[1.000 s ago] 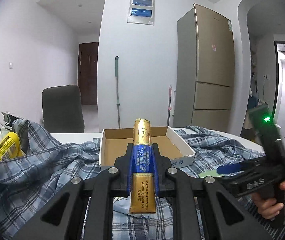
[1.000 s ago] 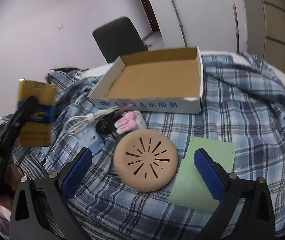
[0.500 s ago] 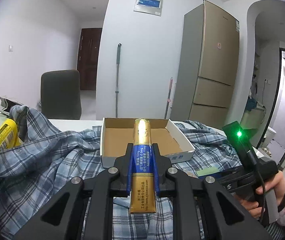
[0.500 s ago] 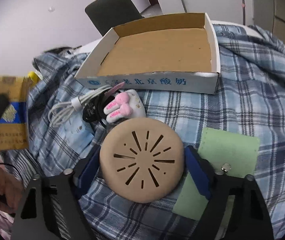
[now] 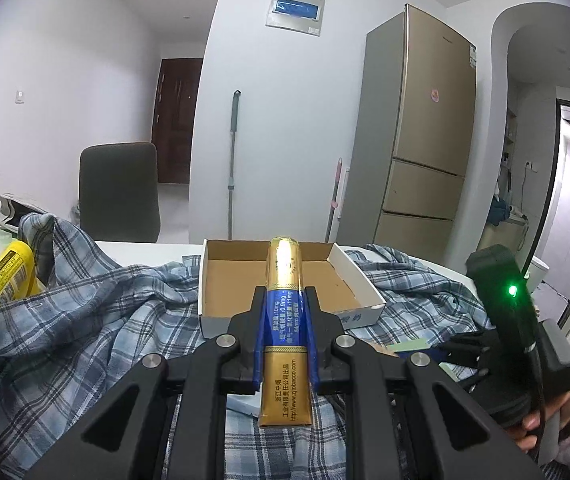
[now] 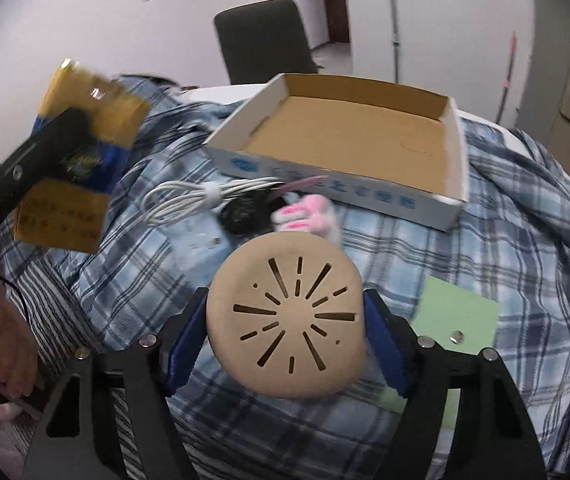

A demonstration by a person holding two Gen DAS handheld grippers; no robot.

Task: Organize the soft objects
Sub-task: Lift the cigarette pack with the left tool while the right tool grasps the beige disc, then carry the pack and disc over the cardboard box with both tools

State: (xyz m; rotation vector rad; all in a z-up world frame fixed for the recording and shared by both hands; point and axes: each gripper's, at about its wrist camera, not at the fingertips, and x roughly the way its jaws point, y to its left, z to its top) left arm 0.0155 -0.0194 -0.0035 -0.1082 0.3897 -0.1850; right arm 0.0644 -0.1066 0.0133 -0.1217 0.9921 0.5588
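My left gripper (image 5: 285, 336) is shut on a gold and blue cigarette pack (image 5: 285, 332), held above the plaid cloth in front of the open cardboard box (image 5: 281, 280). The pack also shows in the right wrist view (image 6: 81, 156), at the left. My right gripper (image 6: 285, 336) is shut on a round tan soft pad (image 6: 287, 320) with slits, lifted a little off the cloth. The box (image 6: 349, 152) lies beyond it, empty.
A white cable (image 6: 201, 198), a black object (image 6: 245, 212) and a pink plush toy (image 6: 309, 216) lie before the box. A green cloth (image 6: 457, 320) is at the right. A yellow packet (image 5: 1, 276) sits far left. A dark chair (image 5: 119, 192) stands behind the table.
My right gripper closed on the tan pad and lifted it. My left gripper held the pack and drifted slightly.
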